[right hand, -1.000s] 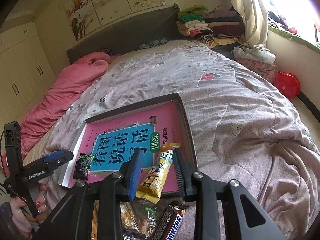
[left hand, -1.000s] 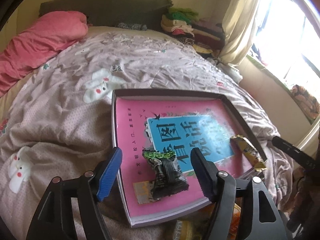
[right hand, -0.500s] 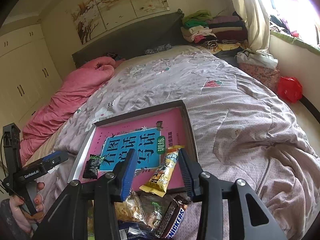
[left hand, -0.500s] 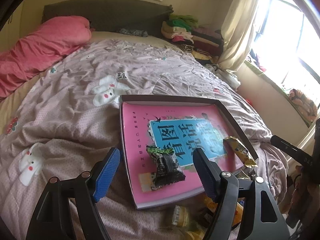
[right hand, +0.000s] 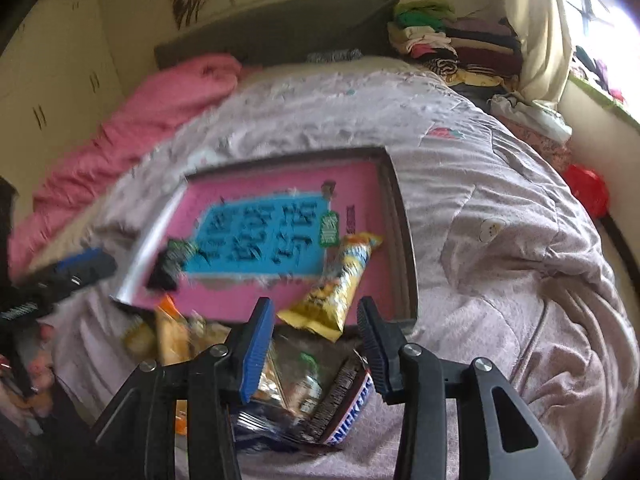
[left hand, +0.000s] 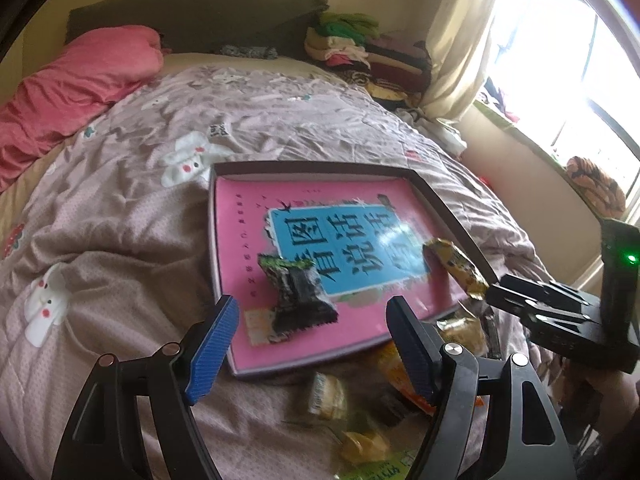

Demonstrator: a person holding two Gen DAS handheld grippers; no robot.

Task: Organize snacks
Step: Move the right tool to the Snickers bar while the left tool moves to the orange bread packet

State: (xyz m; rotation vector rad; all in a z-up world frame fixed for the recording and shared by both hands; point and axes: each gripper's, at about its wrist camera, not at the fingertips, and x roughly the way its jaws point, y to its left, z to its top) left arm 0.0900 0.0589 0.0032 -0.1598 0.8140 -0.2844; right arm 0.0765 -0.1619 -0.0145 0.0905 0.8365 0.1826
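Note:
A dark tray [left hand: 448,204] with a pink and blue book [left hand: 344,240] inside lies on the bed. A green-black snack packet [left hand: 298,296] lies on the book's near left part, also seen in the right wrist view [right hand: 170,266]. A yellow snack bar [right hand: 340,286] lies over the tray's near right edge, and shows in the left wrist view [left hand: 454,266]. My left gripper [left hand: 310,344] is open and empty, just short of the green-black packet. My right gripper [right hand: 316,338] is open and empty, above a pile of loose snacks with a Snickers bar [right hand: 346,408].
Loose snack packets [left hand: 360,400] lie on the quilt in front of the tray. A pink duvet [left hand: 80,84] lies at the bed's far left. Folded clothes [right hand: 452,44] are stacked by the headboard. A red bag [right hand: 588,188] sits on the floor at the right.
Both grippers have pulled back from the tray and stay open. The yellow bar, earlier between the right fingers, now lies free ahead of them. More of the loose snack pile shows.

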